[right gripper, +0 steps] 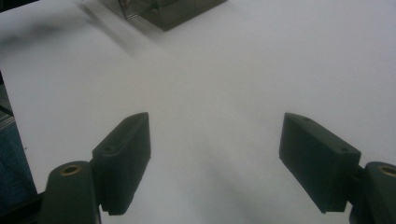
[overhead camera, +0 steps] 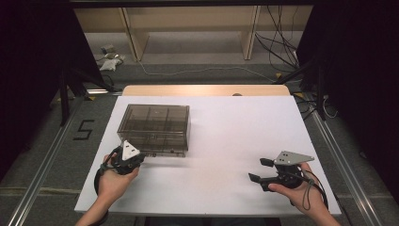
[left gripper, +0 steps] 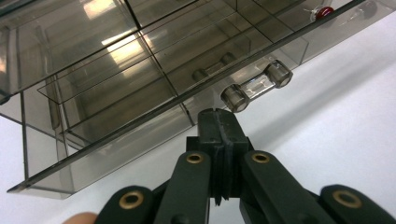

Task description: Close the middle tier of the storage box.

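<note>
Left gripper (left gripper: 218,114): jaws lying pressed together with nothing between them, tips pointing at the box (overhead camera: 157,128) and sitting just short of its clear bar handle (left gripper: 256,85), which is lying just ahead and slightly to the right of the tips; whether the tips are touching the handle cannot be told; in the high view this gripper (overhead camera: 133,157) is resting at the box's near left corner, with the left hand (overhead camera: 113,181) holding it from behind. Box: smoky clear plastic, divided into compartments, lid down, standing ahead of the left gripper on the white table (overhead camera: 226,136); a small red item (left gripper: 324,11) is showing inside, far ahead and to the right of the left tips. Right gripper (right gripper: 217,161): jaws standing wide apart, nothing between them, bare table ahead of the tips; the box is lying well ahead and to the left of it; in the high view this gripper (overhead camera: 260,170) is pointing left, well apart from the box, with the right hand (overhead camera: 294,190) holding it.
</note>
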`<state>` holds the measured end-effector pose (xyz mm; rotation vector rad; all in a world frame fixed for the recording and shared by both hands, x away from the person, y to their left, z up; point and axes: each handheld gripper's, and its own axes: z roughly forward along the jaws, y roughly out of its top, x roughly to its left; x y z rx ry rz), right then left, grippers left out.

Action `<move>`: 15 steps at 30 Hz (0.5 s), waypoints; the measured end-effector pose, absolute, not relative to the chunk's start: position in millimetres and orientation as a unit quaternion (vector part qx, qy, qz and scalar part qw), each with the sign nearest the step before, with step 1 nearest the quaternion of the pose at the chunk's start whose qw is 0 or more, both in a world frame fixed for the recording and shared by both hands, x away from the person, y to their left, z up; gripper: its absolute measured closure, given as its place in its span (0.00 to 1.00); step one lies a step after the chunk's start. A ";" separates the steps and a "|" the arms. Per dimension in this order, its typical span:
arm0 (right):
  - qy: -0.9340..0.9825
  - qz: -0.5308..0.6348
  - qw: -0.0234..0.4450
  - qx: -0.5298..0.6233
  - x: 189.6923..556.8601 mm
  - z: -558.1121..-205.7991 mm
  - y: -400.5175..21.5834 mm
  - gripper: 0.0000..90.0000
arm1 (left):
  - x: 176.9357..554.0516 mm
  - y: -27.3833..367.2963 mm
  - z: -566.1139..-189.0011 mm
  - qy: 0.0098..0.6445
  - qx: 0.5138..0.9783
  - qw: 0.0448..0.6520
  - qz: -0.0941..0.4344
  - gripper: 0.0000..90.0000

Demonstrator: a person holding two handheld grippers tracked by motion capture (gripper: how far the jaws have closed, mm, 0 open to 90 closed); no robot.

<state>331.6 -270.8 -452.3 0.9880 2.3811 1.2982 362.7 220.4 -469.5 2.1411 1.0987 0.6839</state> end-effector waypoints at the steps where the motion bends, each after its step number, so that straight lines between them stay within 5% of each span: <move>1: 0.818 0.446 0.127 0.340 331.6 -452.3 -270.9 0.29 | 363.3 220.5 -469.5 0.417 0.812 0.315 0.259 1.00; 15: 0.817 0.447 0.127 0.341 332.3 -452.8 -271.5 0.29 | 370.8 222.4 -468.9 0.422 0.808 0.320 0.260 1.00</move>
